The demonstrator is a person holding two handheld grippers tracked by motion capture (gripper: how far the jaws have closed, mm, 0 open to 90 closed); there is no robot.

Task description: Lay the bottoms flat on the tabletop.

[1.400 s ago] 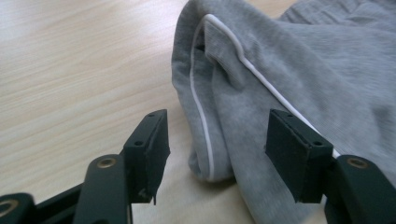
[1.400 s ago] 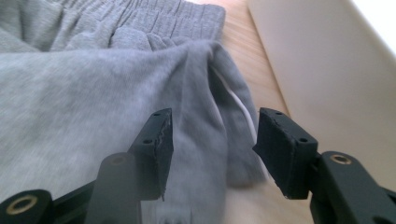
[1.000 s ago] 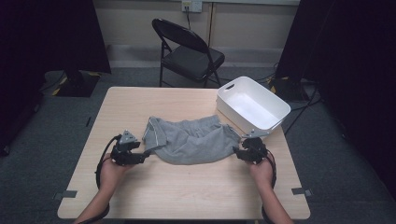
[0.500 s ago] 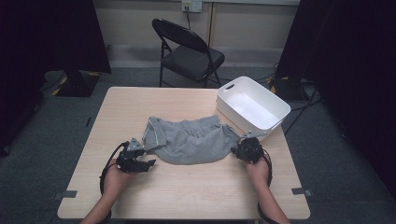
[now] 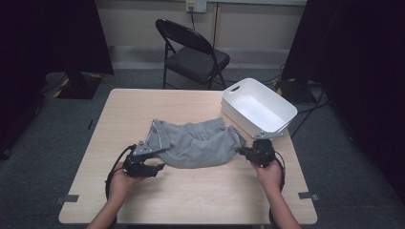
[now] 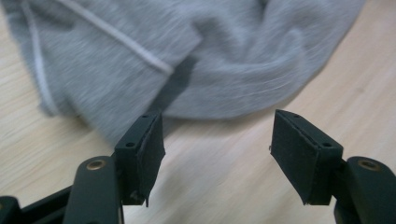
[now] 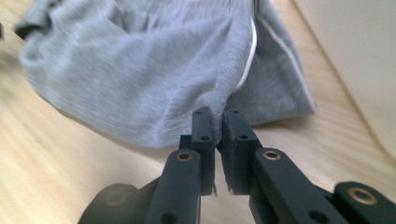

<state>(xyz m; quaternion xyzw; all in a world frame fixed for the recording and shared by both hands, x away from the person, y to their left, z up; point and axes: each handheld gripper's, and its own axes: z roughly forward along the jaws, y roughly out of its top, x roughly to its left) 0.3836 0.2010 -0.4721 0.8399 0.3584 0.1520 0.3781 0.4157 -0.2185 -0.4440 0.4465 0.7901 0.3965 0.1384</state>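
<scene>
1. High view: grey shorts [image 5: 196,145] lie crumpled in the middle of the frame on the light wooden counter [image 5: 191,200]. The left tool [image 5: 155,167] sits at lower left of the garment, just beside its white-trimmed edge, held by the person's left hand [image 5: 122,179]. The right tool [image 5: 243,151] meets the cloth's right end, with the right hand [image 5: 268,172] behind it. A white bin [image 5: 282,112] stands at upper right on the counter, near the shorts; a black folding chair [image 5: 193,52] is beyond the counter's far edge.

2. Left gripper view: the left tool [image 6: 215,144] is released, its jaws standing wide apart over bare wood. The shorts [image 6: 187,51] fill the upper half, apart from both pads.

3. Right gripper view: the right tool [image 7: 218,122] has just been closing and is clenched on a fold of the shorts [image 7: 140,70], the fabric pinched between the pads and drawn up from the counter. The bin's pale wall [image 7: 355,56] shows at upper right.
</scene>
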